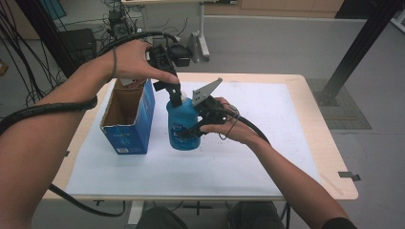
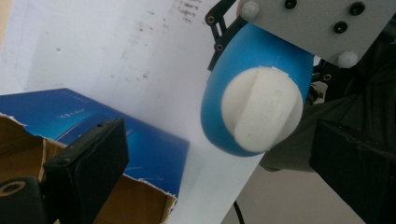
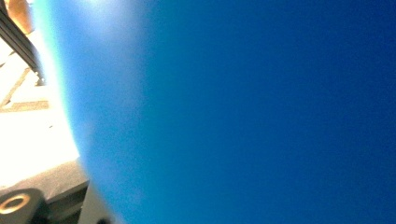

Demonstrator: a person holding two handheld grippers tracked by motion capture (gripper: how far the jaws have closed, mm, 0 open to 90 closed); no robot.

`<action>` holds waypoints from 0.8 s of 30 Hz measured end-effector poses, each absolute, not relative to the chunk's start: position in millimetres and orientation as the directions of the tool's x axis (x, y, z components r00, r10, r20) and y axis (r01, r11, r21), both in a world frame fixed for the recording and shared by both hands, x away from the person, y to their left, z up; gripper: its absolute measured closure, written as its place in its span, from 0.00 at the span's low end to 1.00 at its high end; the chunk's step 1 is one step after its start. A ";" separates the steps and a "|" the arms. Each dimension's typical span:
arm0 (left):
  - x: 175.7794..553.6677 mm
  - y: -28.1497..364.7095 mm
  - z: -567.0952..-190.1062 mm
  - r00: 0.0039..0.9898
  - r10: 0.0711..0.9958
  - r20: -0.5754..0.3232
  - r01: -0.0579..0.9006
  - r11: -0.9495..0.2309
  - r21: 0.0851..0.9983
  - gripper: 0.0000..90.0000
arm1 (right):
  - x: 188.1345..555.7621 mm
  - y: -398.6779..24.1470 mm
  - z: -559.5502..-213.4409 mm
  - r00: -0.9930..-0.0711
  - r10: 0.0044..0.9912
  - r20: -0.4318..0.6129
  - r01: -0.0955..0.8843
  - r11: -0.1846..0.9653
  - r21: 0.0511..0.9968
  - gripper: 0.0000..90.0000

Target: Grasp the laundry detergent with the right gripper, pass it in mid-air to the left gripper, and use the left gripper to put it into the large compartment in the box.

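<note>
Blue bottle [image 1: 184, 125], white cap [image 2: 261, 109]: R gripper [image 1: 203, 119] jaws pinching body; L gripper [image 1: 174, 93] jaws spread, hovering over cap; blue carton [image 1: 129, 117] sitting left.

A lab: cable bundles [image 1: 28, 71], electronics [image 1: 117, 21] on the floor, black rig frame [image 1: 363, 43].
</note>
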State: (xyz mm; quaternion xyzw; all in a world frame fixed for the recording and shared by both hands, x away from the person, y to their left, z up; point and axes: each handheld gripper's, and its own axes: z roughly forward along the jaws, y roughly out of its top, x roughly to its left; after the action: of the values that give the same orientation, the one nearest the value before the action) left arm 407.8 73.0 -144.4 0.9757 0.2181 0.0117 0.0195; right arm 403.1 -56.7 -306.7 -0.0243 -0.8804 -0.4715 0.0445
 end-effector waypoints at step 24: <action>402.3 70.2 -160.5 0.929 0.367 -0.037 0.367 -0.930 0.005 0.06 | 398.9 -41.8 -287.9 -0.994 -0.066 0.085 0.035 0.547 0.836 0.49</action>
State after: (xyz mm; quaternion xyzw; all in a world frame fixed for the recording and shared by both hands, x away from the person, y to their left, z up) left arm 402.3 70.2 -160.5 0.9822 0.1869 -0.0178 0.0061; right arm 398.9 -41.8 -287.9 0.0088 -0.8779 -0.4758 0.0533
